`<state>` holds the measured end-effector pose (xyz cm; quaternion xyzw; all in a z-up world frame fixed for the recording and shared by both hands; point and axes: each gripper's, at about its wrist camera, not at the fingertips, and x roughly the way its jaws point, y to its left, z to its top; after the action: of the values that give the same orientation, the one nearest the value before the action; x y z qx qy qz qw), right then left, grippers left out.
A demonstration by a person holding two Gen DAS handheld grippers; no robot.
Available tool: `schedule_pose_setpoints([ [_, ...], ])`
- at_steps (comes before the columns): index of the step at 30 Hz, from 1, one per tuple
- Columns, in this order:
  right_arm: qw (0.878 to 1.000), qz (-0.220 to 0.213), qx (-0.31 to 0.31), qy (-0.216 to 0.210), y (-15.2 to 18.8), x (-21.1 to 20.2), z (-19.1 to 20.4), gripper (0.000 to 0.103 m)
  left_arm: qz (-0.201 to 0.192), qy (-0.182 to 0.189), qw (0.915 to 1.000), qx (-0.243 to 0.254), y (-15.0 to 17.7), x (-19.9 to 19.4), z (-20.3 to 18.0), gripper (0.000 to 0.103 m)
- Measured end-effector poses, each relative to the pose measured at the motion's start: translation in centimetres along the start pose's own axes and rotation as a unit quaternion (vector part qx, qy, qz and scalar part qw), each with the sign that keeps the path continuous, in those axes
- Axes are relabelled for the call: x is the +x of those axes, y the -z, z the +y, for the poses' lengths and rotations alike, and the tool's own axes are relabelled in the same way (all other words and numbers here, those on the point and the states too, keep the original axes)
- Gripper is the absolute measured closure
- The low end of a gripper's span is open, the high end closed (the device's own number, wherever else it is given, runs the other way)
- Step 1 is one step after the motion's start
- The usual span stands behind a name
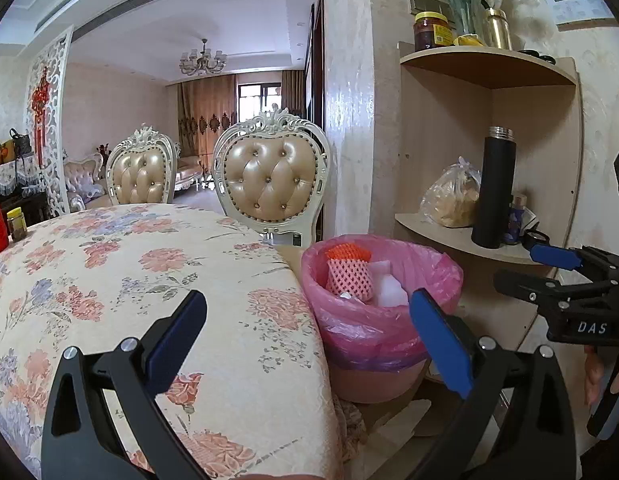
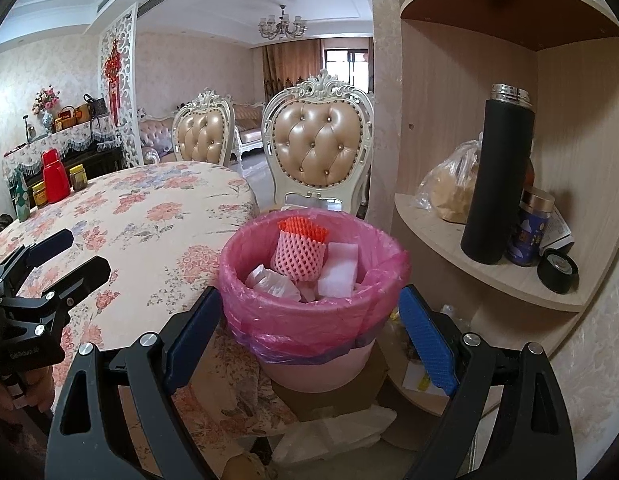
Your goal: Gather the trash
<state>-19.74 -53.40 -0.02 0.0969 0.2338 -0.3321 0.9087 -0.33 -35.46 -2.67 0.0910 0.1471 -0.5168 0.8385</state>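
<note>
Beside the floral-clothed oval table [image 2: 141,216] stands the pink plastic bin lined with a thin pink bag [image 2: 313,312], light and crinkly, best taken at its folded-over rim. Inside the bin, a soft pink-and-orange foam fruit net [image 2: 299,250] and white foam blocks [image 2: 339,268] would squash easily. Both the right gripper [image 2: 309,340] and left gripper [image 1: 309,340] are spread wide, empty, touching nothing.

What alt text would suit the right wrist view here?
A pink-lined trash bin holding a pink foam fruit net and white foam pieces sits between the open right gripper fingers, beside a floral-clothed table. The left gripper shows at the left edge; a corner shelf stands right.
</note>
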Motion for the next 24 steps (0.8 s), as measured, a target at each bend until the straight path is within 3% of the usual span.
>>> schedule_pose_setpoints([
  [24, 1.0, 0.0, 0.006, 0.003, 0.4, 0.09, -0.22, 0.018, 0.009, 0.01, 0.9999, 0.004, 0.39, 0.42, -0.02, 0.005],
])
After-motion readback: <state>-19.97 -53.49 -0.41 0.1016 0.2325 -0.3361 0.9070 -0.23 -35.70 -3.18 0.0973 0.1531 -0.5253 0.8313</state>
